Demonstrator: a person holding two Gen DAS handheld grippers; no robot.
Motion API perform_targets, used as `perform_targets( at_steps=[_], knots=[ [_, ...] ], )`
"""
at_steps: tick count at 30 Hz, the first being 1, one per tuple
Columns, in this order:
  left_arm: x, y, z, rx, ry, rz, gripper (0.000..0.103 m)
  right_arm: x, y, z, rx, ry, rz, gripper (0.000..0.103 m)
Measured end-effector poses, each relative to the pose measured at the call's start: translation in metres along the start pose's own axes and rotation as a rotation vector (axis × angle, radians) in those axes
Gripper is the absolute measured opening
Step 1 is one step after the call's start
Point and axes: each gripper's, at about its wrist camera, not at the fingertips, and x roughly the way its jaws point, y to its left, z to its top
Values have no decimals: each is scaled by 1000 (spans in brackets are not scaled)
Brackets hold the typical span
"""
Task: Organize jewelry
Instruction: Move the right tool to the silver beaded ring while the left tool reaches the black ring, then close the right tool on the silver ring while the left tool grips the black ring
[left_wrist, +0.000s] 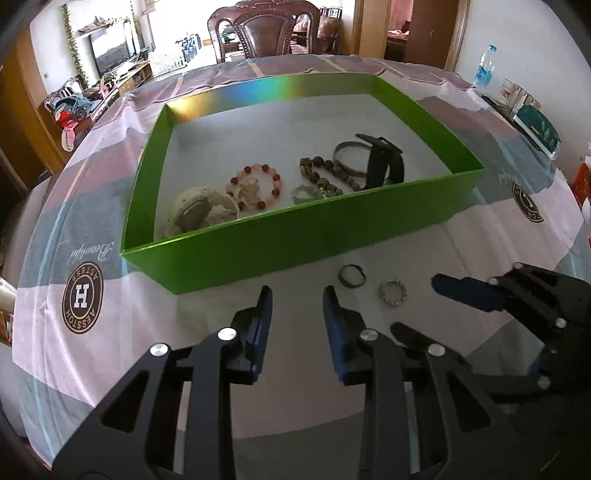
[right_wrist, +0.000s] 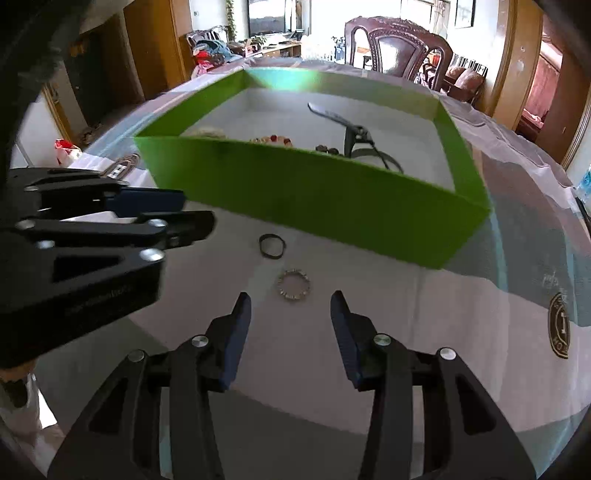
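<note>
Left gripper (left_wrist: 297, 295): jaws apart with nothing between them, low over the tablecloth (left_wrist: 295, 387), just short of the box's near wall.
Right gripper (right_wrist: 290, 301): jaws apart and empty, the silver ring lying just ahead of the gap between the fingertips.
Silver ring (right_wrist: 293, 285): flat on the cloth, beaded or textured edge, apart from both grippers.
Dark ring (right_wrist: 272, 246): flat on the cloth, just beyond the silver ring and nearer the box; it may be two thin bands together, the view is too coarse to say.
Green box (left_wrist: 258, 240): open-topped, white floor, standing on the cloth just behind the two rings.
Box, near side: a pale round piece (left_wrist: 201, 214) at the left, a red and pink bead bracelet (left_wrist: 255, 186) beside it, a small clear piece (left_wrist: 306, 194) further right.
Box, further in: a brown bead bracelet (left_wrist: 325, 173), a metal bangle (left_wrist: 349, 158), a black watch band (left_wrist: 384, 162) standing up at the right.
Beyond the table: a carved wooden chair (left_wrist: 264, 31).
</note>
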Motion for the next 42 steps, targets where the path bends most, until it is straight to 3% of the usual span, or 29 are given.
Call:
perform_targets(
  at_steps=[8,10,14,21,29,32,36,42],
  knots=[
    [5,7,-2,-18,11,5,29,16,4,5,-15,7,4,34],
    [7,3,-1,-14,13,-4,29,15,3,3,-10,4,4,21],
    [10,-11,-1,11,14,-16,30,11,-11,0,18,16,-13,21],
    [21,-42,3,59,16,-22,41,-1,-39,-20,91,16,-52,21],
    [40,-51,3,64,39,8,41,-2,-38,-23,102,6,-47,21],
    [40,-46,3,44,37,-16,31,-2,-40,-23,100,4,-46,21],
    [40,-43,1,39,31,-17,4,-2,-41,-25,99,3,-41,20],
    [27,-30,-9,2,19,-30,1,-7,-40,-25,100,-7,-36,20]
  ],
)
